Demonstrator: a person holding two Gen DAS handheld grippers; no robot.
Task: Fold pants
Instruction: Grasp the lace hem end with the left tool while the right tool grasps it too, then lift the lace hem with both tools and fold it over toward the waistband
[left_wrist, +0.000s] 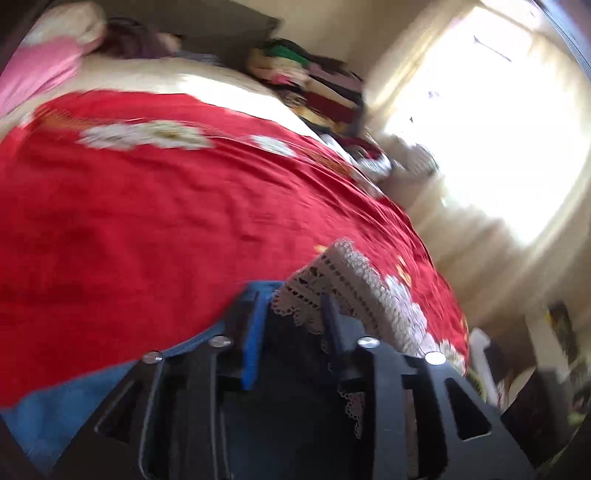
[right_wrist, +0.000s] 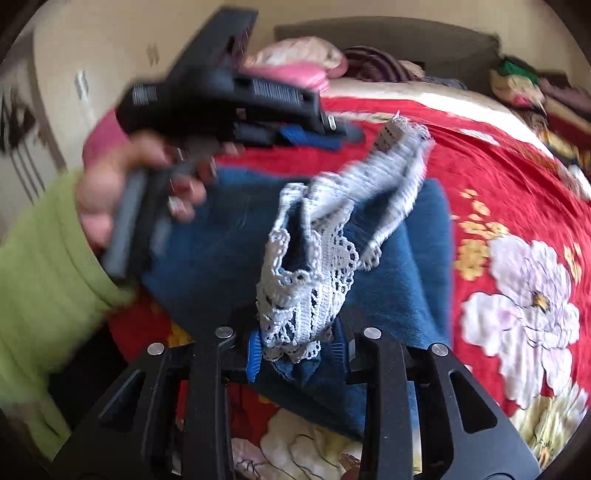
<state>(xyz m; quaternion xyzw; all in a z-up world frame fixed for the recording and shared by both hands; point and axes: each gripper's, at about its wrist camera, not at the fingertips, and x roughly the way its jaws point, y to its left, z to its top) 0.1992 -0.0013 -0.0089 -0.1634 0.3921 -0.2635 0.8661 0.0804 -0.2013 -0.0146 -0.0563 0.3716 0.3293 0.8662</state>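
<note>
The pants (right_wrist: 229, 254) are blue denim with a white lace hem (right_wrist: 310, 295), lying partly folded on a red flowered bedspread (right_wrist: 517, 206). My right gripper (right_wrist: 299, 350) is shut on the lace hem and denim at the near edge. My left gripper (right_wrist: 354, 129) shows in the right wrist view, held by a hand in a green sleeve, at the far end of the lace trim. In the left wrist view, my left gripper (left_wrist: 291, 314) is shut on the lace hem (left_wrist: 354, 288) above the bedspread (left_wrist: 147, 221). Both views are motion-blurred.
Pillows (right_wrist: 295, 59) lie at the bed's head. A pile of folded clothes (left_wrist: 314, 85) sits at the far side of the bed. A bright window (left_wrist: 498, 110) is to the right in the left wrist view.
</note>
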